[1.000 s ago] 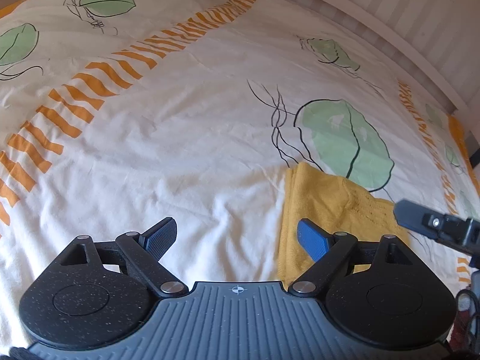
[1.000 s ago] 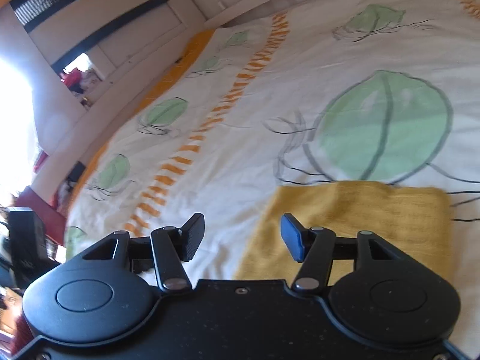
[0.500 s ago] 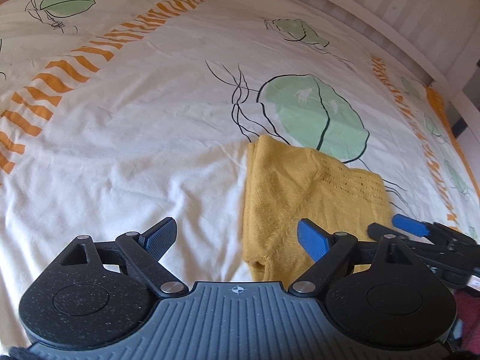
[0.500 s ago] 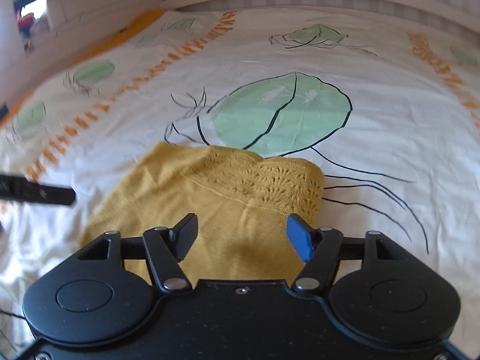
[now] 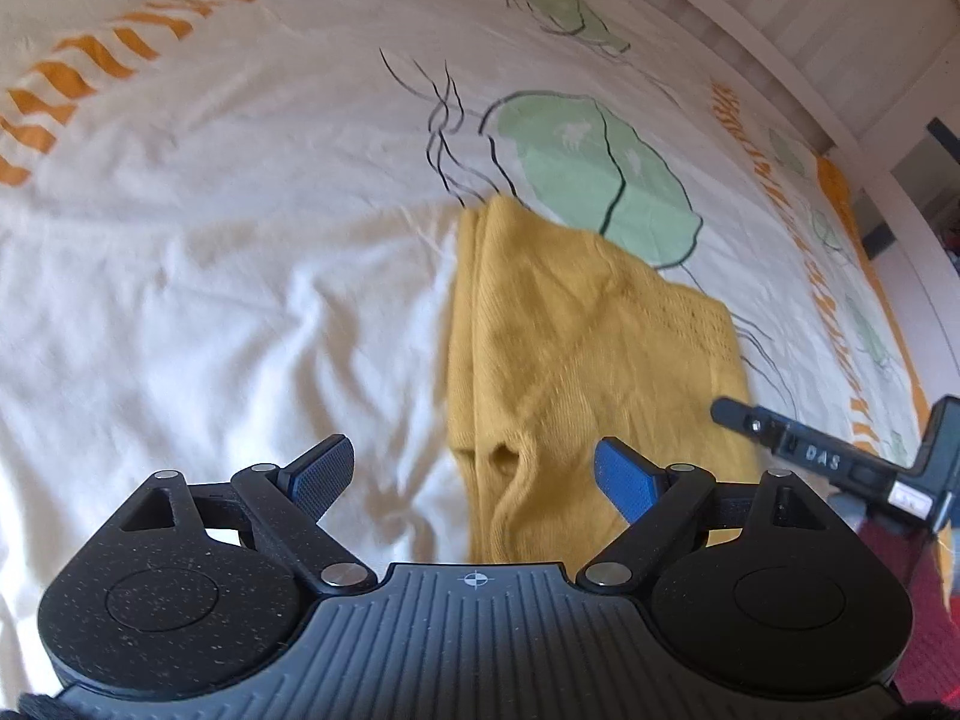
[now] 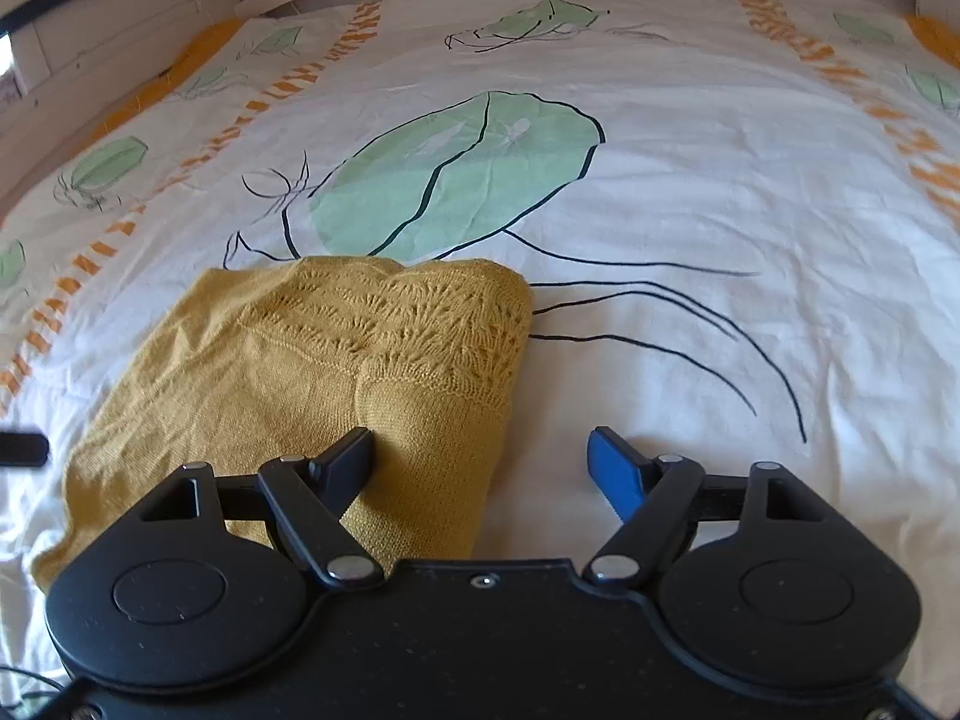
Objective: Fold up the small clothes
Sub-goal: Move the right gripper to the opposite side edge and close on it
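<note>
Two grippers are in view, and you hold both with the fingers spread wide, pinching nothing. Your left gripper (image 5: 474, 471) hangs low over the near end of the sweater (image 5: 576, 354), which is yellow and lies folded on the bed (image 5: 210, 276). In the left view the sweater's near edge, with a small open fold in it, sits between the two fingers; the left finger (image 5: 321, 471) is over the white sheet and the blue right finger (image 5: 627, 486) is over the knit. I cannot tell if any finger touches the cloth there.

Your right gripper (image 6: 483, 468) is at the other side of the sweater (image 6: 312, 384). Its left finger (image 6: 351, 468) is against the yellow knit (it seems to touch, but this is not sure), and its blue right finger (image 6: 618, 471) is over the bare sheet, beside the sweater's right edge. The lace-pattern part of the sweater is at the far end, just touching the big green leaf (image 6: 456, 174) printed on the cover. The right gripper (image 5: 840, 462) shows also at the right edge of the left view, near the sweater.
</note>
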